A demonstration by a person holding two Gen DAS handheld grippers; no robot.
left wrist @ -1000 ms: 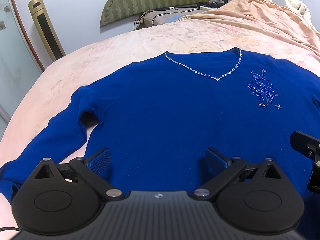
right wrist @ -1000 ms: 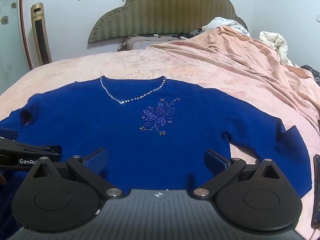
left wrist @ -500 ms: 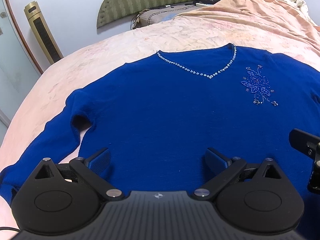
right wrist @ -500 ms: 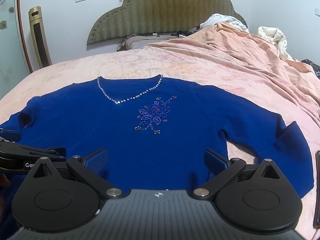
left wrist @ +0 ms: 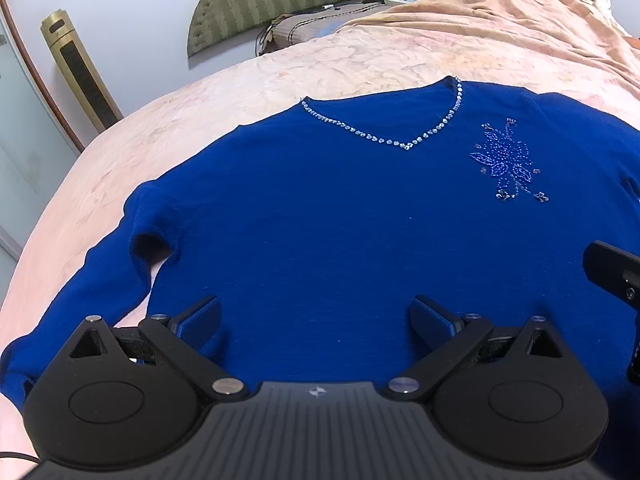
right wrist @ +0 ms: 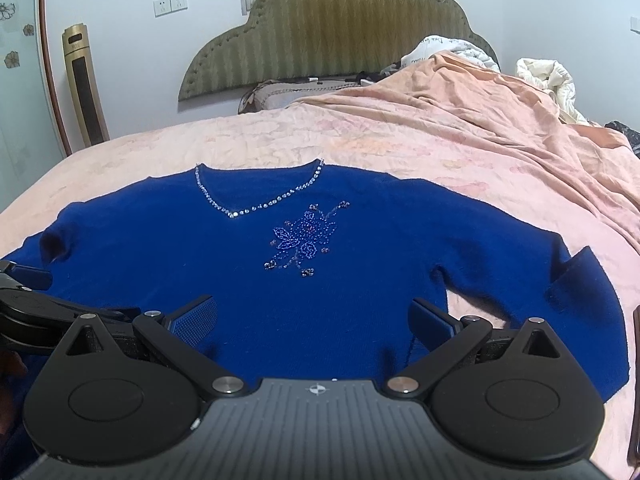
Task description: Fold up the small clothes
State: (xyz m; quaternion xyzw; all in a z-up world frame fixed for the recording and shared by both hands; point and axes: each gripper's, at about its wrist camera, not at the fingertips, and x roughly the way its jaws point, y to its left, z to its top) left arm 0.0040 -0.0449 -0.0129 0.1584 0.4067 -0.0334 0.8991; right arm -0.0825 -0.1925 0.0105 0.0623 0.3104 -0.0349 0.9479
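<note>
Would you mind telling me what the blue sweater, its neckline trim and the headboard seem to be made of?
Blue sweater: apparently a soft fine knit, matte, with fuzzy edges at the sleeves.
Neckline trim: small shiny beads or rhinestones, glinting silver; which of the two is unclear.
Headboard: looks upholstered in olive striped fabric, with a studded border along its scalloped edge.

At your twelve o'clock a green padded headboard (right wrist: 332, 32); at ten, a gold tower fan (right wrist: 84, 88); at two, rumpled peach bedding (right wrist: 460, 120).
</note>
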